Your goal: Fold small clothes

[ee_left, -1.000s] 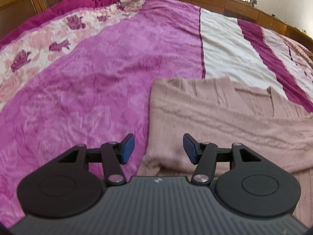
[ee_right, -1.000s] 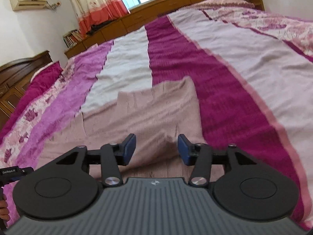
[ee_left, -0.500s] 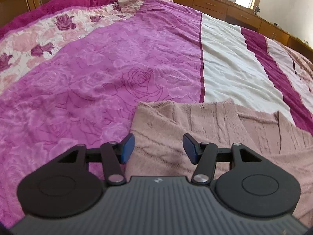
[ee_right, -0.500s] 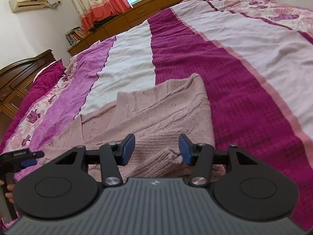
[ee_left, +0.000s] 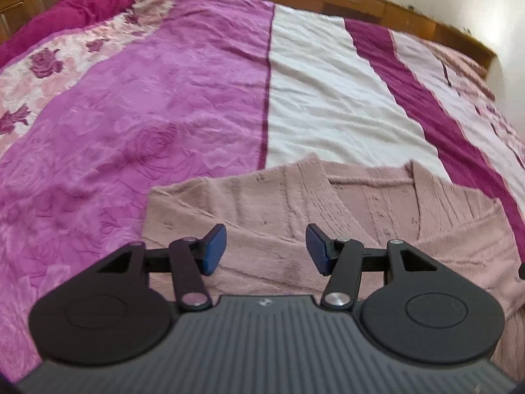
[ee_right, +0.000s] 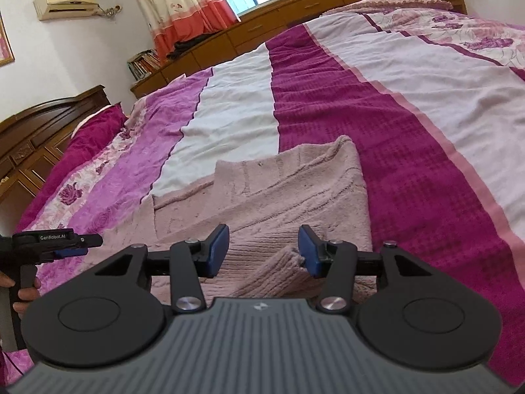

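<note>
— What can you make out from where you stand?

— The bedspread (ee_left: 203, 105) fills nearly everything, striped in purple, white and magenta; its near edge is cut off behind both tools. On it, near us, lies the pink knitted sweater (ee_left: 361, 210), spread flat with the neckline on the far side. Its near hem is hidden under the tool bodies, and its right side runs out of the left camera's picture.

— And the tools?

— The left gripper (ee_left: 265, 251) hangs over the sweater's left part, blue pads apart, nothing between them but the knit lying below. The right gripper (ee_right: 262, 251) is over the right part, jaws apart too. A ribbed fold, perhaps a cuff (ee_right: 279, 269), rises just by the right pad; I cannot tell whether it touches.

— Anything else?

— In the right camera's picture the left tool shows at the far left edge, gripped by a hand (ee_right: 24, 290) that is mostly cut off.

— What has changed?

— A second ago the left tool sat by the sweater's left edge, with one pad over the purple cloth. Now both pads are over the knit and the neckline is in view. The right tool has scarcely shifted.
</note>
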### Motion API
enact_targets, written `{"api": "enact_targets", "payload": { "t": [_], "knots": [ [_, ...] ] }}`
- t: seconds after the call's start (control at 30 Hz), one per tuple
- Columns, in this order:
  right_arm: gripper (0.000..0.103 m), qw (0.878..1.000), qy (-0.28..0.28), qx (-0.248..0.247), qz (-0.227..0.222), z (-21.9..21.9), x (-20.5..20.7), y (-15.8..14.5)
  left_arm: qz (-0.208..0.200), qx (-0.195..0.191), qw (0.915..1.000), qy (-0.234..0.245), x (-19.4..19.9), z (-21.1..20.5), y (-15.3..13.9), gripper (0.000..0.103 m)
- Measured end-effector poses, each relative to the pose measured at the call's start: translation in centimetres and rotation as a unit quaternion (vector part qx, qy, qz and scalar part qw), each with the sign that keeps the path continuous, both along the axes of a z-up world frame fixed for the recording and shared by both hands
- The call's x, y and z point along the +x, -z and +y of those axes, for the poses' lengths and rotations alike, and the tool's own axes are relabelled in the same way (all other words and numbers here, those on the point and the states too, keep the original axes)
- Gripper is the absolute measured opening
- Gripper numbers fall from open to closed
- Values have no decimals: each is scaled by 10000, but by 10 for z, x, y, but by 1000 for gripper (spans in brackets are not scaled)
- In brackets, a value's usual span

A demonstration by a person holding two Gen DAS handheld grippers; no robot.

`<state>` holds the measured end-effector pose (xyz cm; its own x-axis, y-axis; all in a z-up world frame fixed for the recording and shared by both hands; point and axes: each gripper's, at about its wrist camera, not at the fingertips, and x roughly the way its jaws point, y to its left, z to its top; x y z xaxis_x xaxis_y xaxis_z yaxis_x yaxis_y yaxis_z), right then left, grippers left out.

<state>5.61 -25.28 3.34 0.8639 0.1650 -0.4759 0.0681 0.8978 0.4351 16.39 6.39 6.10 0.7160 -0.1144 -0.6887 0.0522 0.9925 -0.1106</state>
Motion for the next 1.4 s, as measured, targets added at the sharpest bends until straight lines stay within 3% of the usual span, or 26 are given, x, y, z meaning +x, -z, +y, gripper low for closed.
{"api": "enact_targets", "payload": {
  "t": [0.2, 0.3, 0.57, 0.63, 0.67, 0.7, 0.77, 0.8, 1.0, 1.1, 1.4],
  "knots": [
    [56, 9998, 80, 69, 153, -1, 1, 13, 418, -184, 9969, -640, 21, 10, 14, 56],
    [56, 9999, 44, 6, 116, 1, 0, 17, 647, -469, 9922, -958, 32, 16, 22, 56],
    [56, 9998, 56, 159, 85, -1, -1, 20, 710, -764, 9862, -1285, 44, 17, 20, 55],
    [56, 9998, 55, 151, 82, -1, -1, 20, 742, -683, 9864, -1297, 45, 14, 22, 55],
    [56, 9999, 51, 134, 85, -1, 0, 20, 764, -548, 9873, -1277, 45, 11, 24, 50],
    [56, 9999, 54, 121, 81, 0, -1, 21, 779, -353, 9880, -1290, 45, 8, 24, 36],
    [55, 9999, 61, 86, 62, 1, -2, 20, 780, -135, 9879, -1337, 43, 4, 26, 19],
    [49, 9999, 70, 68, 54, 1, -2, 20, 749, -153, 9877, -1363, 41, 5, 26, 11],
    [27, 9999, 89, 20, 43, 4, -6, 19, 272, -191, 9898, -1387, 20, 8, 20, 8],
    [12, 9999, 144, -34, -59, 4, -10, 16, 24, -305, 9886, -1476, 12, 12, 14, 8],
    [8, 9931, -179, -805, -839, 18, -11, -25, -405, -388, 9857, -1591, 6, 15, -5, 8]
  ]
}}
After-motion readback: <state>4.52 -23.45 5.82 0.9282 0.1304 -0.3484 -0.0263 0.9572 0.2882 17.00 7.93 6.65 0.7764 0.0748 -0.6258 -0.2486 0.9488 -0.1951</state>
